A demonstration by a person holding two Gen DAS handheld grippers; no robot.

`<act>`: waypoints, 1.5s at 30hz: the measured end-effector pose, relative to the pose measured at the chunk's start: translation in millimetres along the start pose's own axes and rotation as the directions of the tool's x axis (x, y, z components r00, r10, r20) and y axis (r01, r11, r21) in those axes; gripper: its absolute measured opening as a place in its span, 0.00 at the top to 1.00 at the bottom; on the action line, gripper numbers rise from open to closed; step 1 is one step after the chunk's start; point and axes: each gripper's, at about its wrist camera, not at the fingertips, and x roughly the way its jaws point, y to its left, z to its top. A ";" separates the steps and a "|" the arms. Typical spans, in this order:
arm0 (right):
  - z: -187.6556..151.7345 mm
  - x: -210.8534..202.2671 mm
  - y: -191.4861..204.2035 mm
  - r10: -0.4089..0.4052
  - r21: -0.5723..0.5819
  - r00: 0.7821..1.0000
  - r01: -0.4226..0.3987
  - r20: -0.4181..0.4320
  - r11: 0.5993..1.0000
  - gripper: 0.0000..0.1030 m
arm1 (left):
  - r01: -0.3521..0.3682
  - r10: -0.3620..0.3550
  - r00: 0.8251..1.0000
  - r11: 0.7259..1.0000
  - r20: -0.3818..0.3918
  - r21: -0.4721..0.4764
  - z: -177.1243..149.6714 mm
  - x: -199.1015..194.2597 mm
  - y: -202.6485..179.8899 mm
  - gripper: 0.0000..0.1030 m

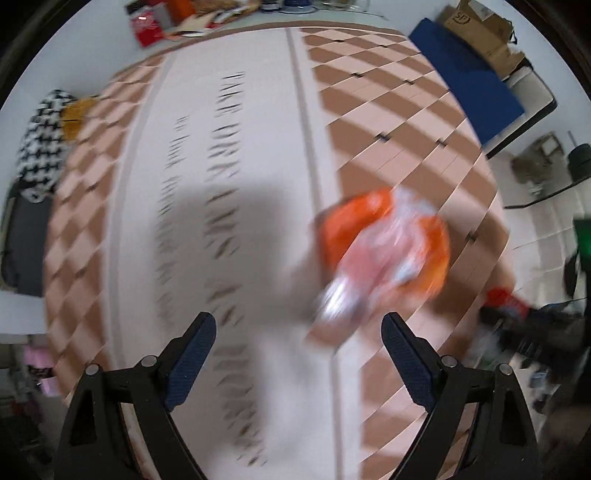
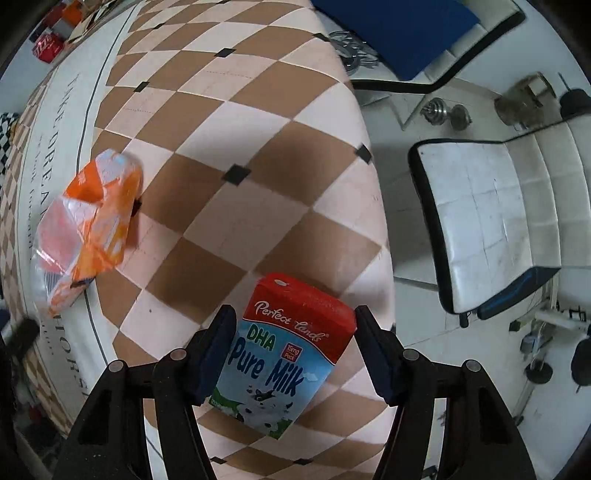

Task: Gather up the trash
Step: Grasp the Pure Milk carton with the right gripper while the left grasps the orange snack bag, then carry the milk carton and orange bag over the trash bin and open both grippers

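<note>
A crumpled orange and clear plastic wrapper lies on the checkered cloth, ahead and to the right of my left gripper, which is open and empty above the cloth. The left view is motion-blurred. The wrapper also shows in the right wrist view, at the left. My right gripper has its fingers on both sides of a red and blue "Pure Milk" carton and grips it above the cloth.
A white padded bench with a black frame stands on the floor right of the table. A blue mat and a cardboard box lie at the far right. Red packets sit at the far edge.
</note>
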 end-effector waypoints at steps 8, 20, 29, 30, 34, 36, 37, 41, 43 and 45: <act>-4.2 6.5 -10.9 0.001 -0.030 1.000 -0.001 -0.018 1.000 0.39 | 0.082 -0.079 0.995 0.996 -0.057 0.041 22.4 42.9 -18.1 0.67; -61.3 4.8 31.5 0.041 -0.213 0.998 -0.052 -0.056 0.976 0.42 | -0.079 0.079 0.997 0.997 0.004 -0.002 -91.5 -1.5 35.2 0.83; -101.0 12.7 57.3 0.001 -0.255 0.998 -0.017 -0.064 0.967 0.15 | -0.101 0.101 0.995 0.988 -0.007 -0.118 -140.4 -0.7 58.0 0.83; -103.6 8.2 54.2 0.015 -0.232 0.998 -0.027 -0.053 0.972 0.15 | -0.103 0.104 0.995 0.988 -0.003 -0.119 -140.0 -1.3 57.5 0.83; -114.7 5.4 38.5 0.054 -0.111 0.998 -0.059 -0.043 0.992 0.15 | -0.098 0.100 0.995 0.987 0.005 -0.131 -142.3 -3.8 61.9 0.83; -118.8 10.1 32.4 0.070 -0.068 0.997 -0.072 -0.036 0.995 0.16 | -0.099 0.101 0.995 0.986 0.008 -0.134 -141.5 -0.8 60.6 0.83; -120.1 10.8 31.7 0.069 -0.060 0.997 -0.070 -0.022 0.996 0.22 | -0.102 0.105 0.994 0.986 0.012 -0.133 -142.1 -1.4 60.5 0.83; -125.0 11.0 34.3 0.024 -0.043 0.999 -0.023 0.033 0.999 0.49 | -0.113 0.118 0.993 0.986 0.027 -0.123 -148.9 -7.2 55.9 0.83; -127.7 7.0 34.4 0.043 -0.029 0.997 -0.041 0.058 0.999 0.50 | -0.119 0.125 0.991 0.987 0.044 -0.112 -153.4 -15.3 51.3 0.83; -132.1 0.4 36.4 0.052 -0.030 0.996 -0.050 0.077 0.998 0.50 | -0.125 0.132 0.989 0.987 0.067 -0.098 -158.1 -25.4 47.6 0.84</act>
